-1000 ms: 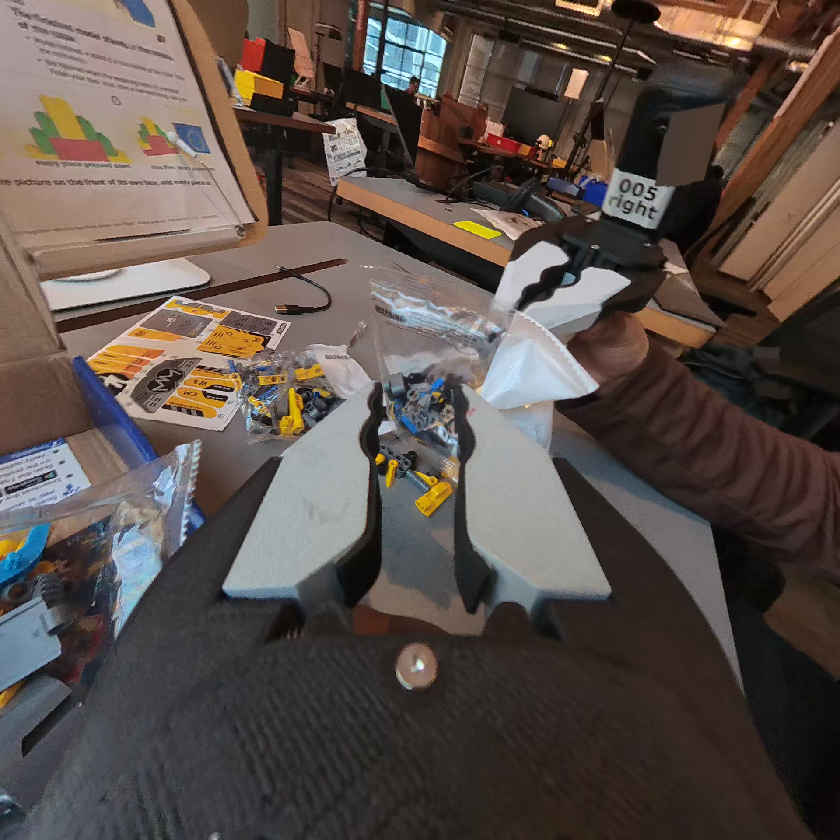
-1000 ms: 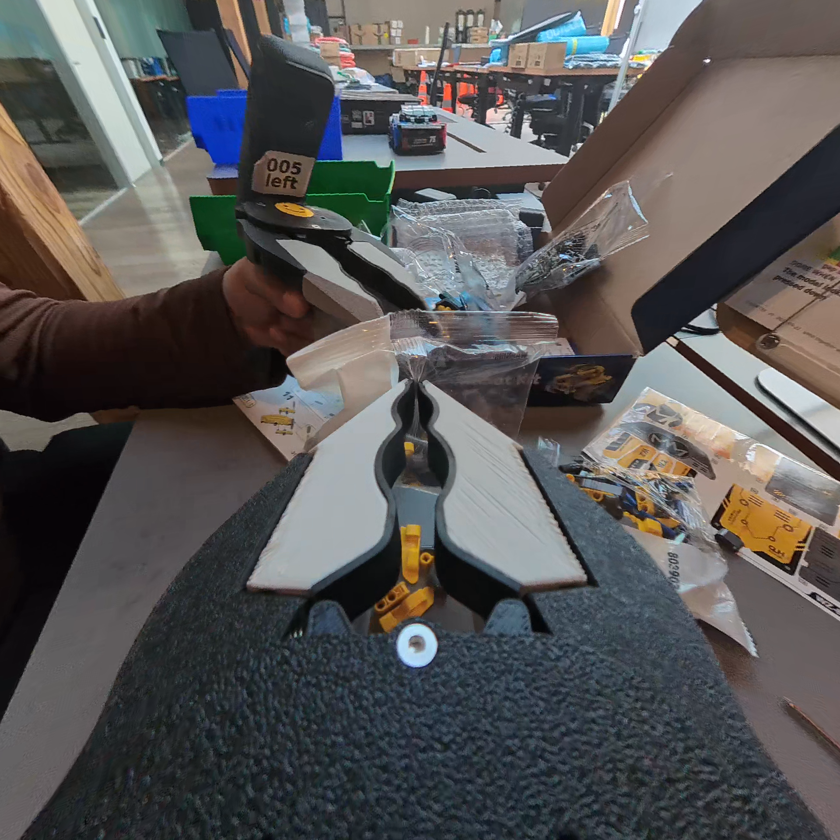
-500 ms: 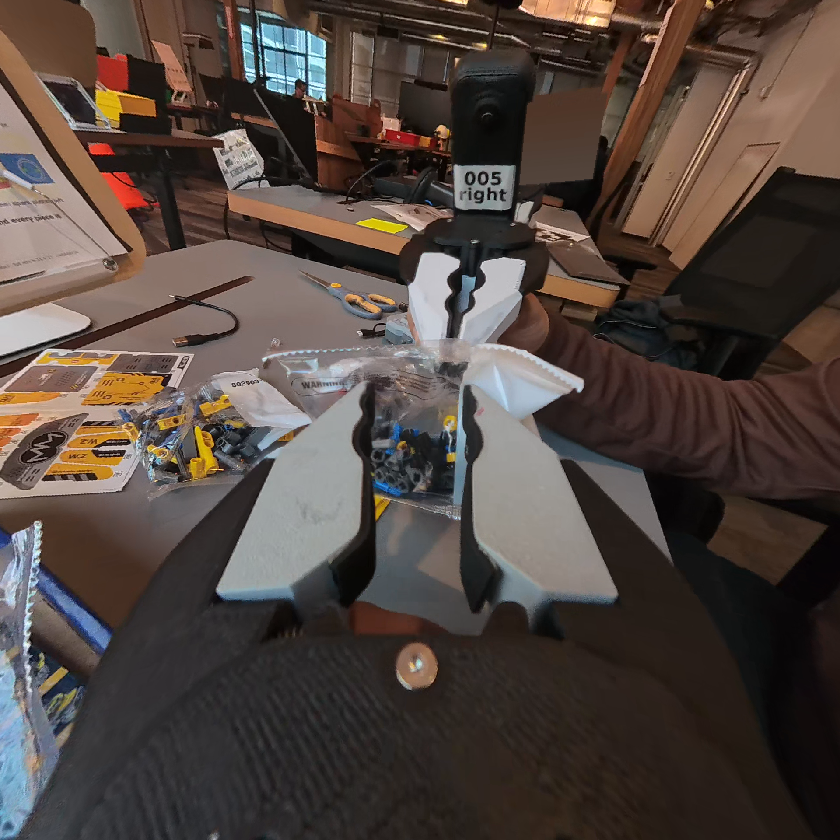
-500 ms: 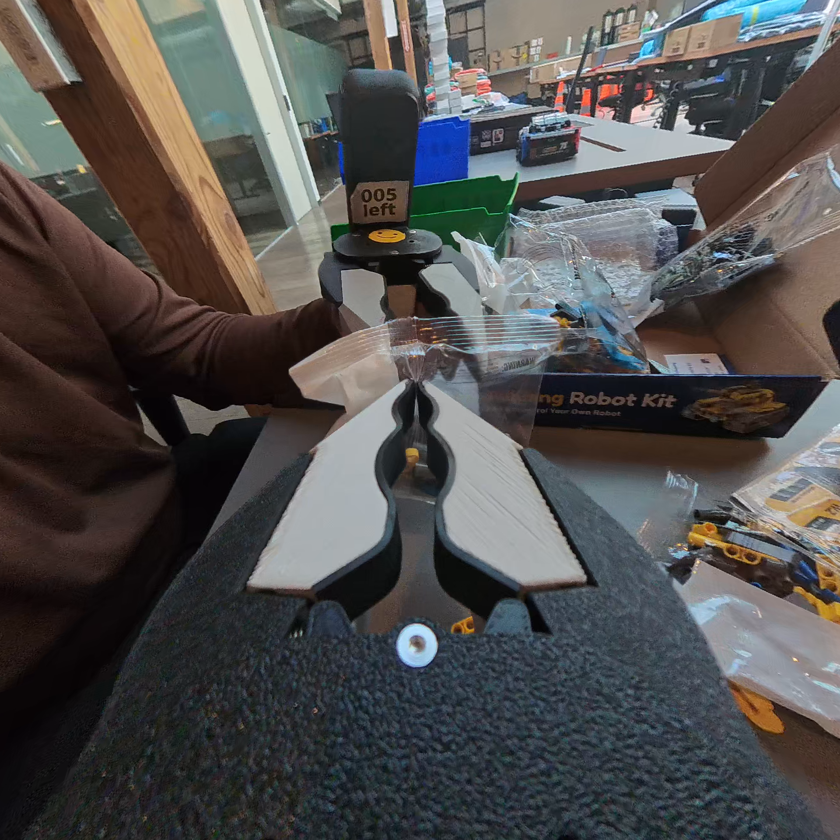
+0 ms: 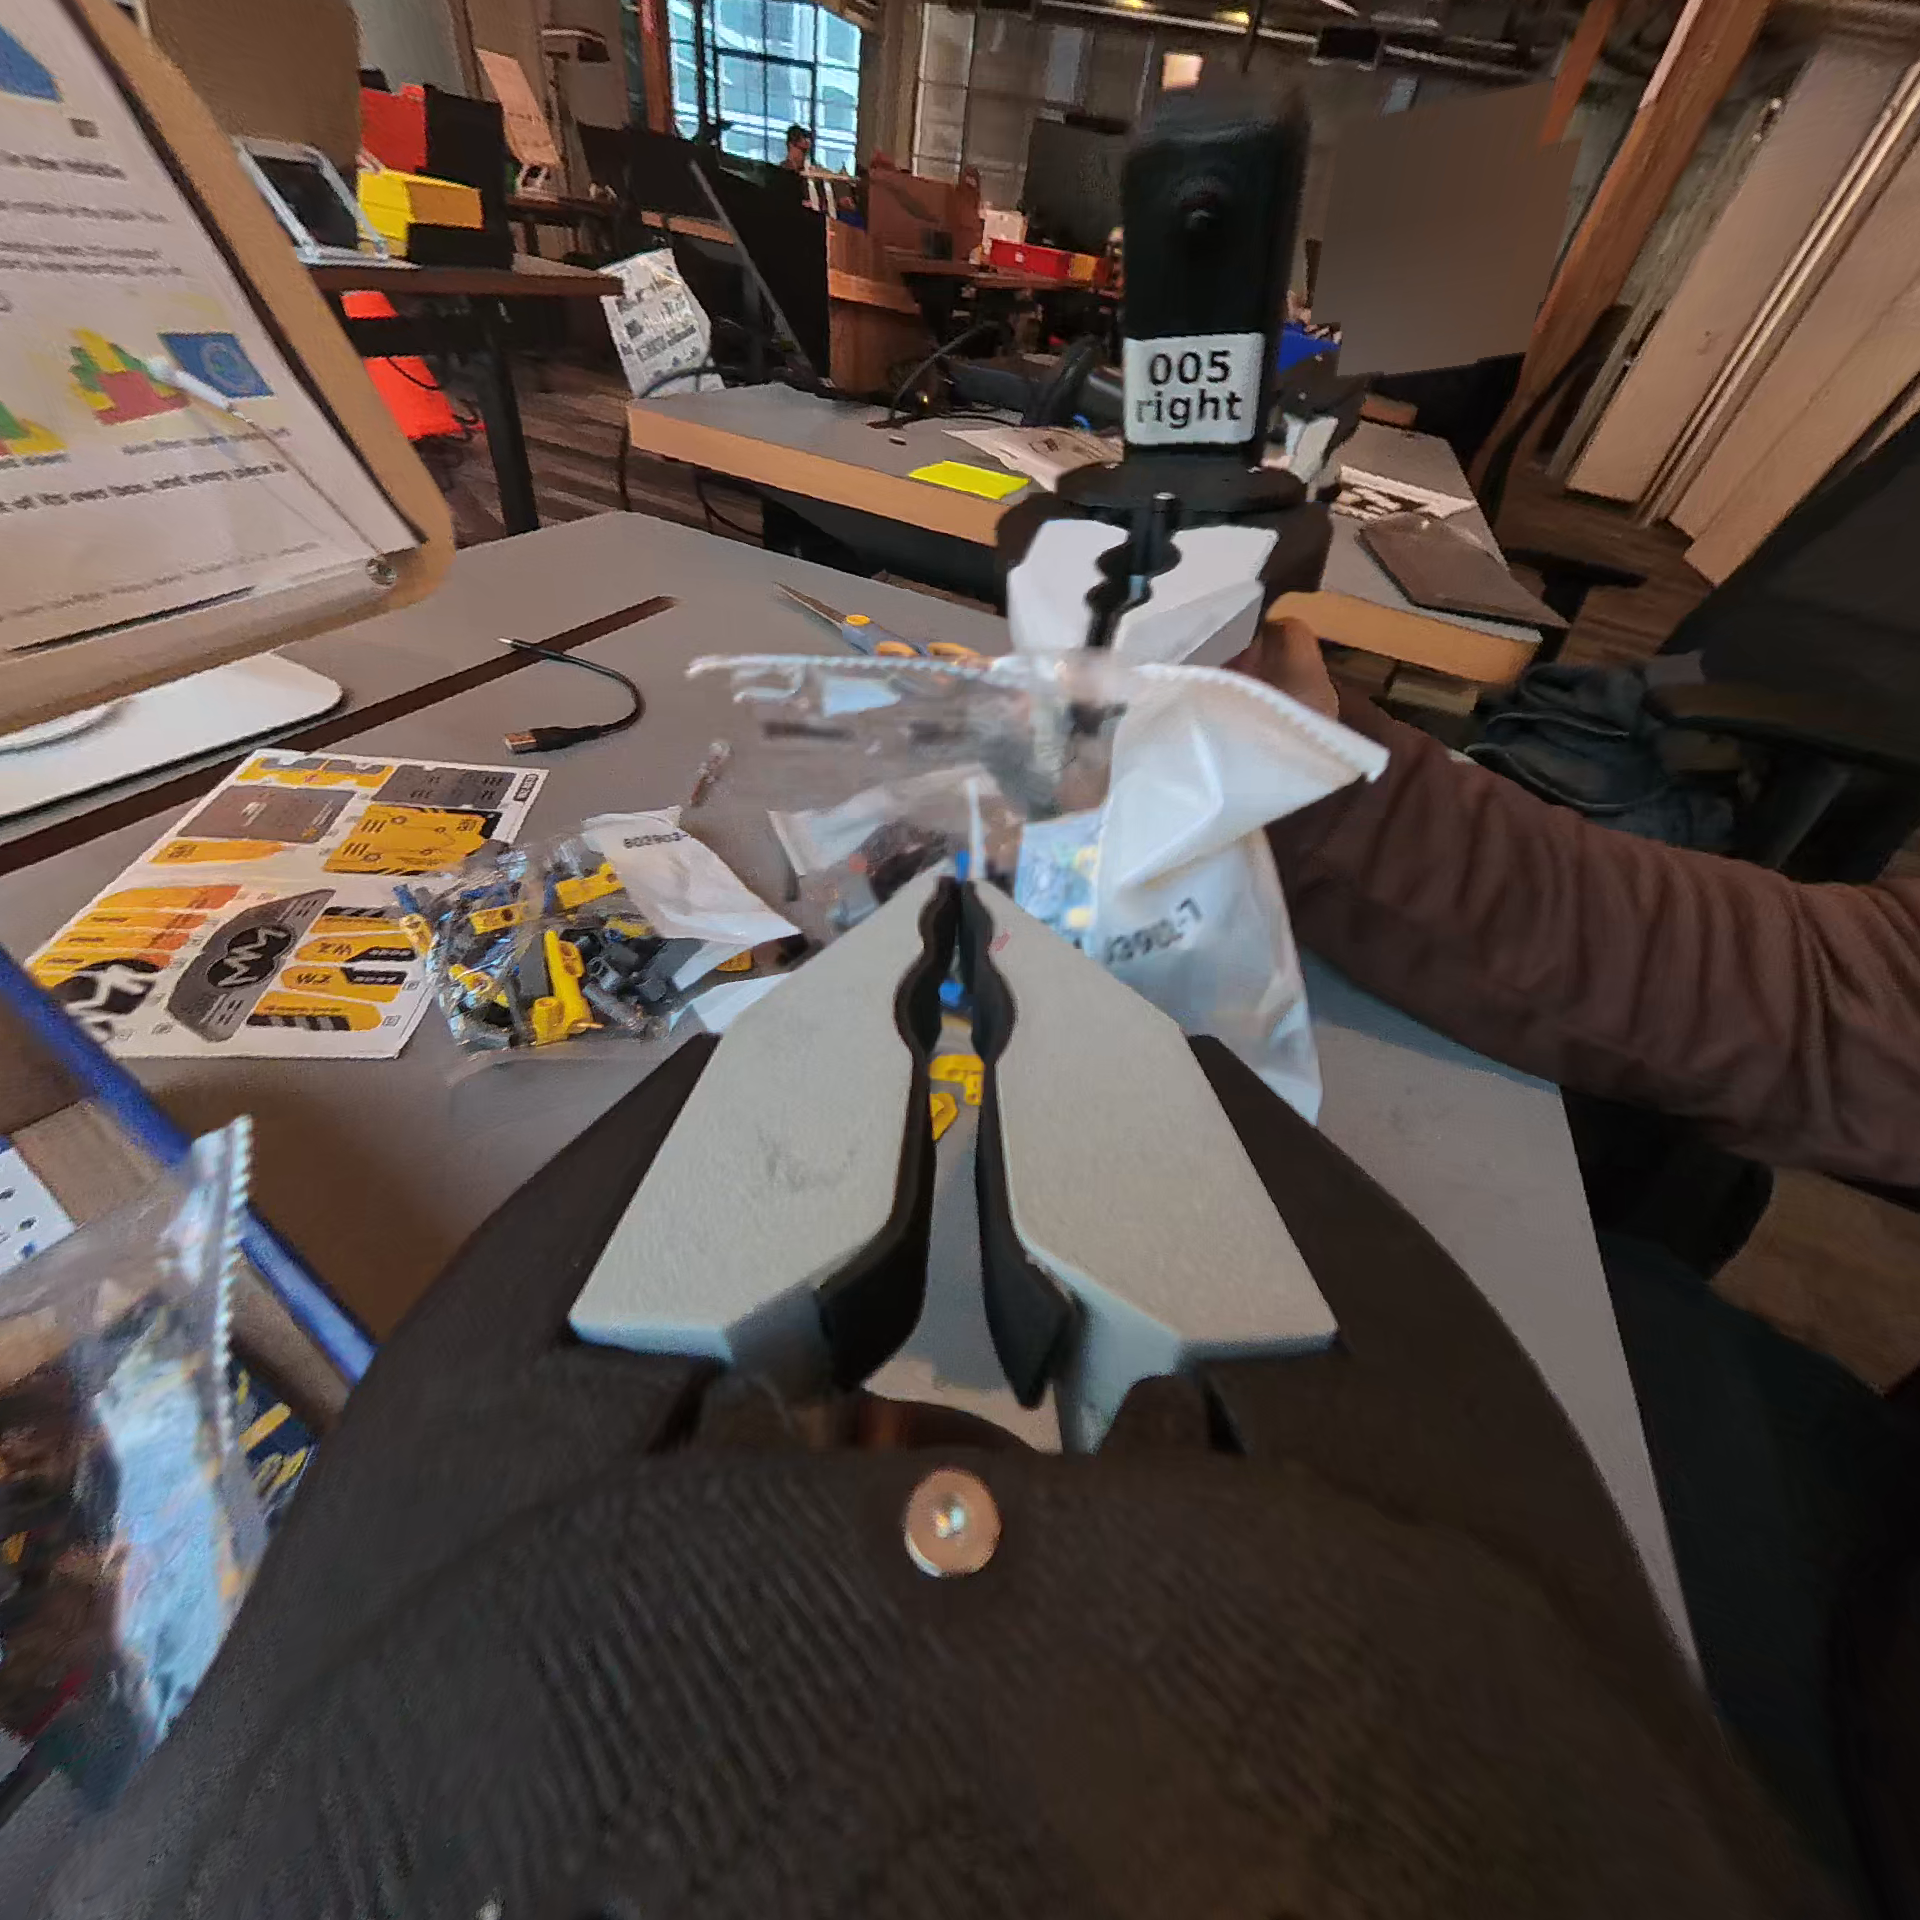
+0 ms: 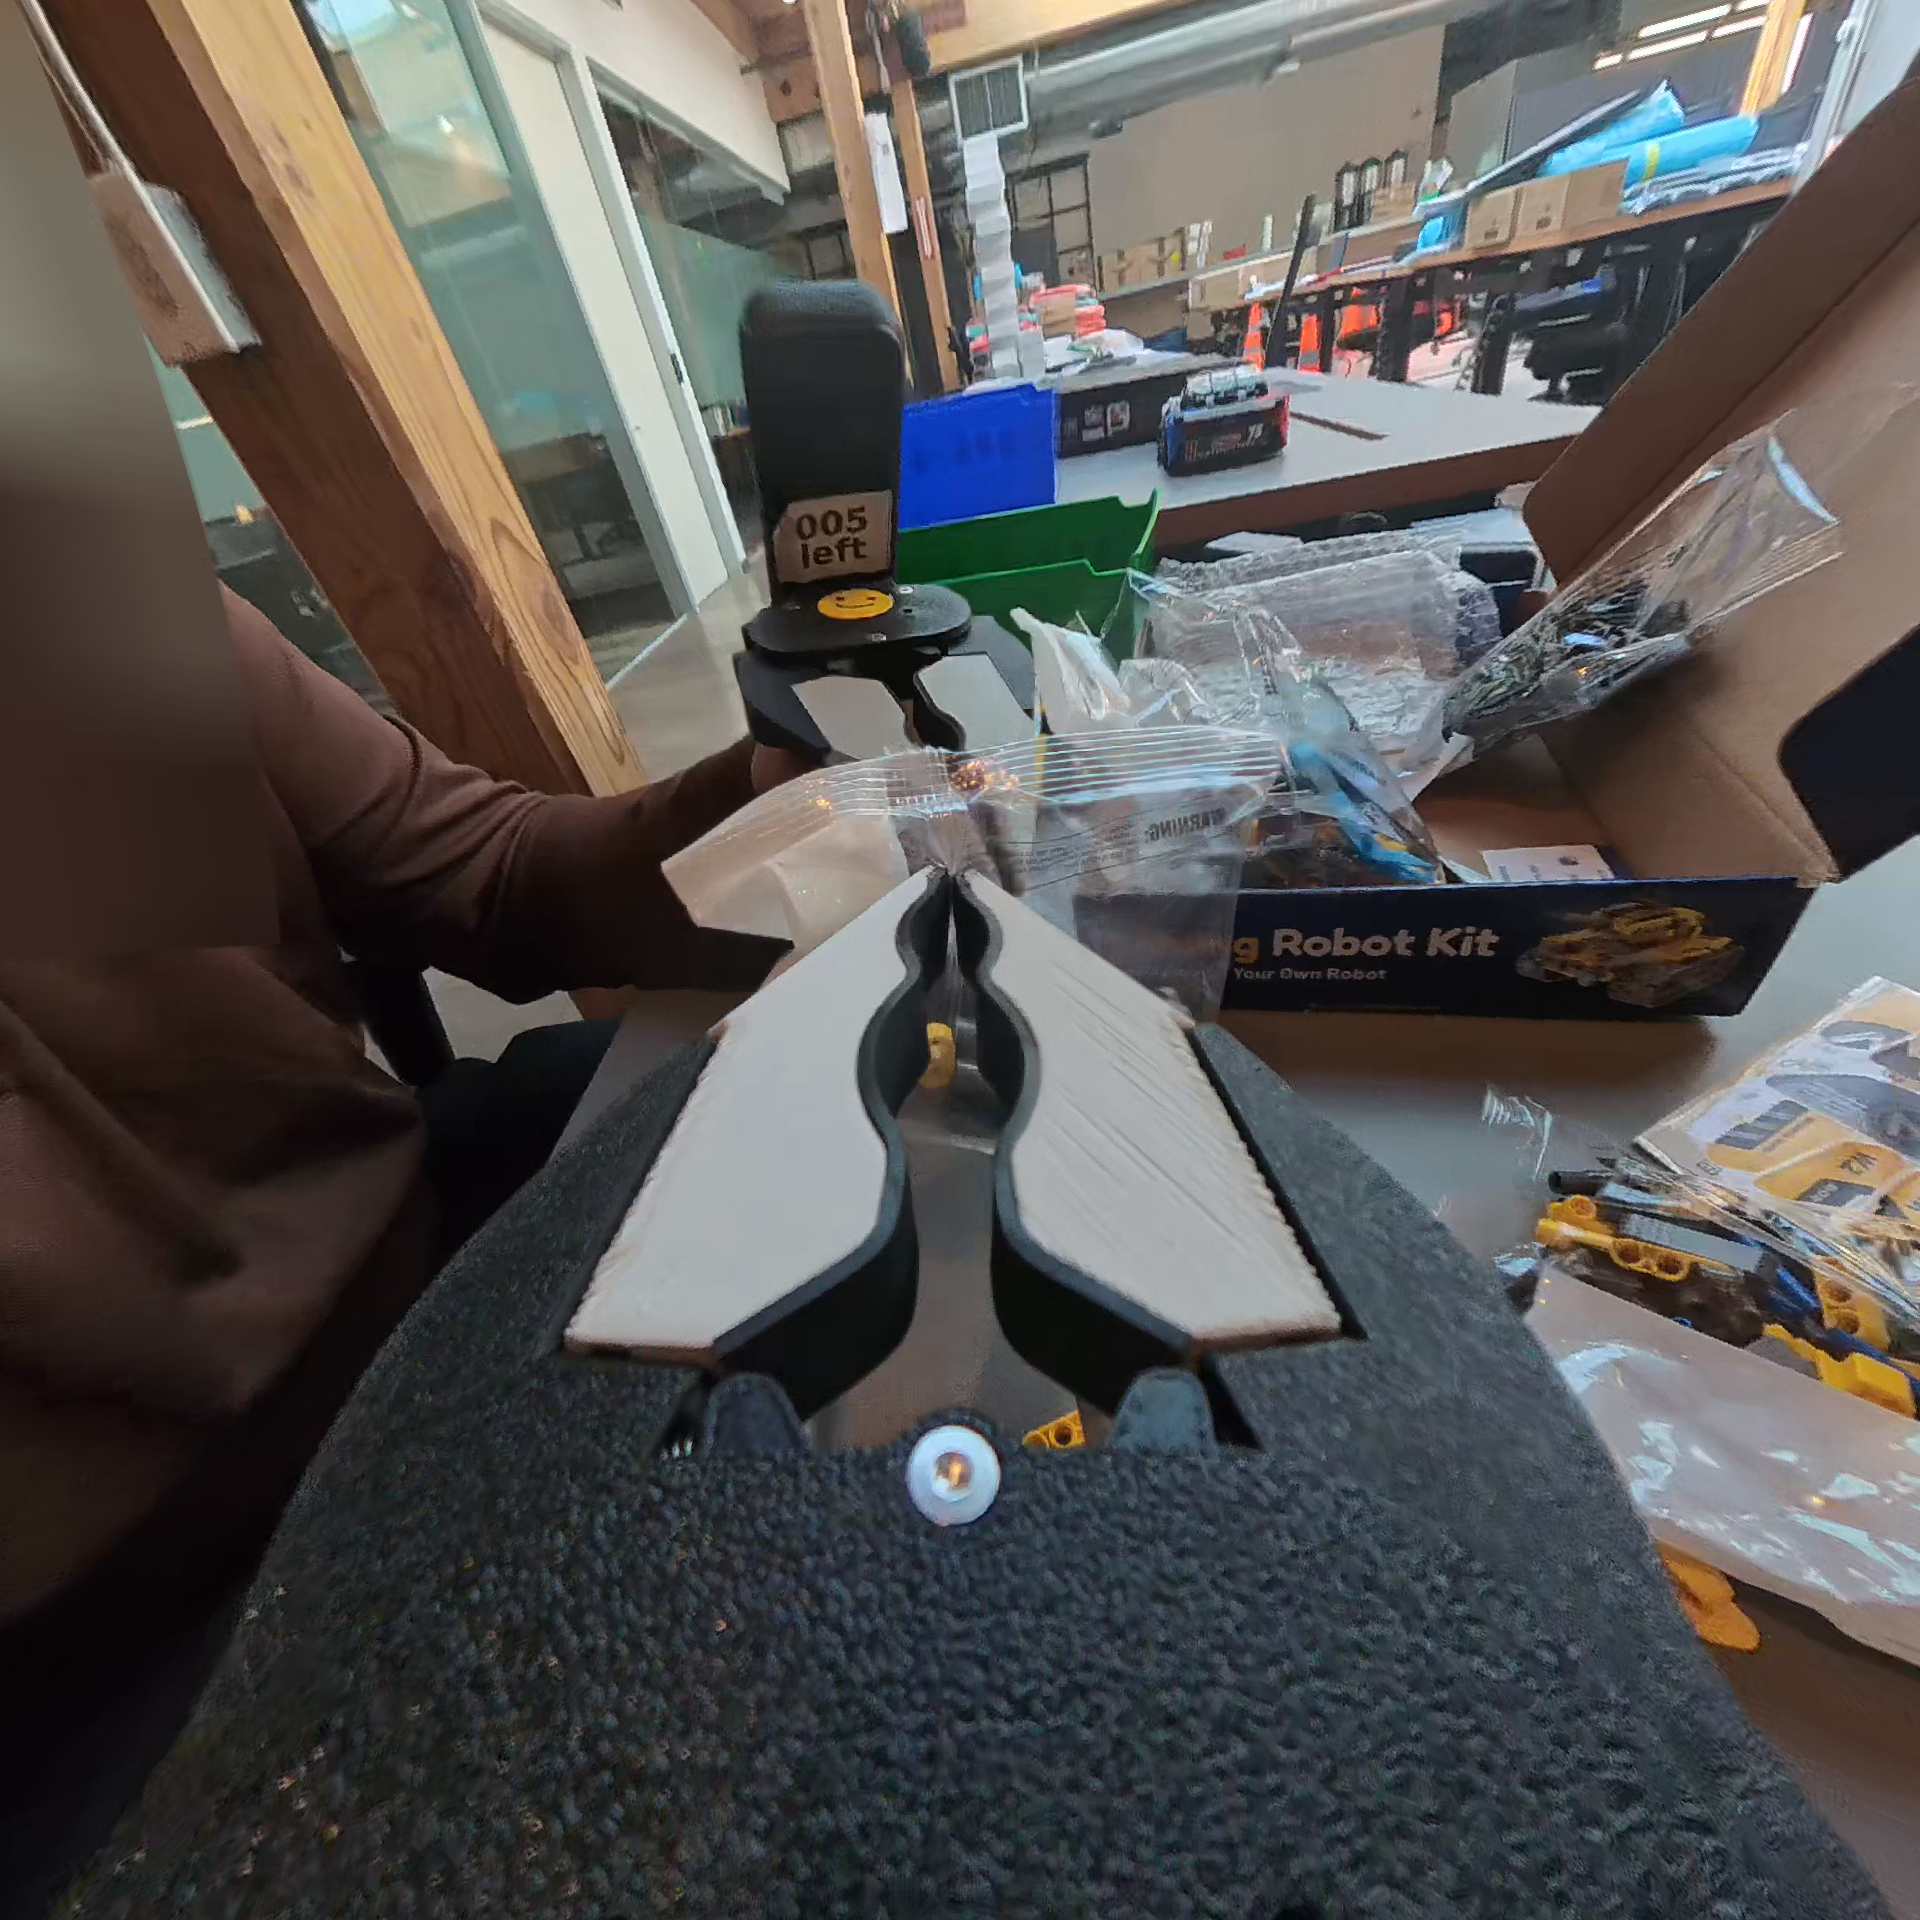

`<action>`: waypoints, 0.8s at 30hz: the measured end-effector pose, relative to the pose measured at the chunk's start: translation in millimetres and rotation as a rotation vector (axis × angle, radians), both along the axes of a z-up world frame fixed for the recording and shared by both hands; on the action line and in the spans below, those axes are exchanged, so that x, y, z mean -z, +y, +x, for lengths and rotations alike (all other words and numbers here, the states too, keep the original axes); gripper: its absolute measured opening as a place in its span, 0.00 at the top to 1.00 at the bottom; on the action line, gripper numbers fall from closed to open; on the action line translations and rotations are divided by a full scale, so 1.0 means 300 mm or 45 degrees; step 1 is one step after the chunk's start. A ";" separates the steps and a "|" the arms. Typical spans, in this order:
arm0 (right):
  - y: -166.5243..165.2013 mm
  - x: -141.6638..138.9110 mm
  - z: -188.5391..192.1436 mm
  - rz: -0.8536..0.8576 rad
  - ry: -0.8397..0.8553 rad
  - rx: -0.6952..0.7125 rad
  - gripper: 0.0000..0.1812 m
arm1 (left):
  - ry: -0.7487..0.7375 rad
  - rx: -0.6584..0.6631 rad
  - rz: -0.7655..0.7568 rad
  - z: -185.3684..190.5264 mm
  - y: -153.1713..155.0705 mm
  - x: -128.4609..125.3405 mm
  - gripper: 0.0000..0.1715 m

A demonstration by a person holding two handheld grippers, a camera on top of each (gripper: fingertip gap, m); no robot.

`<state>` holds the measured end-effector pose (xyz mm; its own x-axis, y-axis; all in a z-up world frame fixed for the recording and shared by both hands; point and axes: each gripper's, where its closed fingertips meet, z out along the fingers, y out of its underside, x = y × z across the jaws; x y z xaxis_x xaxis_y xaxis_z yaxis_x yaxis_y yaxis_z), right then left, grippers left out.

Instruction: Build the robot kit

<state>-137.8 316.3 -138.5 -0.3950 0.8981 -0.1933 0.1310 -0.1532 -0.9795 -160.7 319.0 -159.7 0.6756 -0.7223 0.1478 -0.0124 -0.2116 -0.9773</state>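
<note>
left gripper (image 5: 958,902): jaws now closed, seemingly pinching bag (image 5: 935,748)
right gripper (image 6: 951,878): jaws clamp bag's far edge
worktop (image 5: 1455,1164): loose yellow parts (image 5: 951,1081)

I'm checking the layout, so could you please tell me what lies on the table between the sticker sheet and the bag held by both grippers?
In the left wrist view, a second clear bag of yellow and dark parts lies between the sticker sheet and the held bag.

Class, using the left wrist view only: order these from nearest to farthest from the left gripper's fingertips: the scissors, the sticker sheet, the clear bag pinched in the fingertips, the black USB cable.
1. Clear bag: at the left gripper tips, straight ahead.
2. Sticker sheet: flat on the table, to the left.
3. Black USB cable and scissors: both farther back, cable left, scissors ahead; too close to call.
</note>
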 end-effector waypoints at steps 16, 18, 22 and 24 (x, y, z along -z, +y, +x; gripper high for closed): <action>-0.116 -0.022 -0.002 -0.094 0.104 -0.256 1.00 | -0.270 0.237 -0.122 0.085 -0.064 -0.038 0.79; -0.115 -0.025 -0.001 -0.115 0.112 -0.264 1.00 | -0.292 0.250 -0.145 0.088 -0.067 -0.040 0.79; -0.114 -0.026 -0.005 -0.125 0.122 -0.263 1.00 | -0.364 0.334 -0.113 0.122 -0.097 -0.063 0.94; -0.107 -0.037 0.001 -0.161 0.147 -0.269 1.00 | -0.399 0.335 -0.107 0.133 -0.098 -0.074 1.00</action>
<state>-137.3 284.2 -127.3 -0.5968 0.7652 -0.2414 0.0617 -0.2563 -0.9646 -120.6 289.7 -137.7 0.3826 -0.8409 0.3828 0.2182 -0.3204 -0.9218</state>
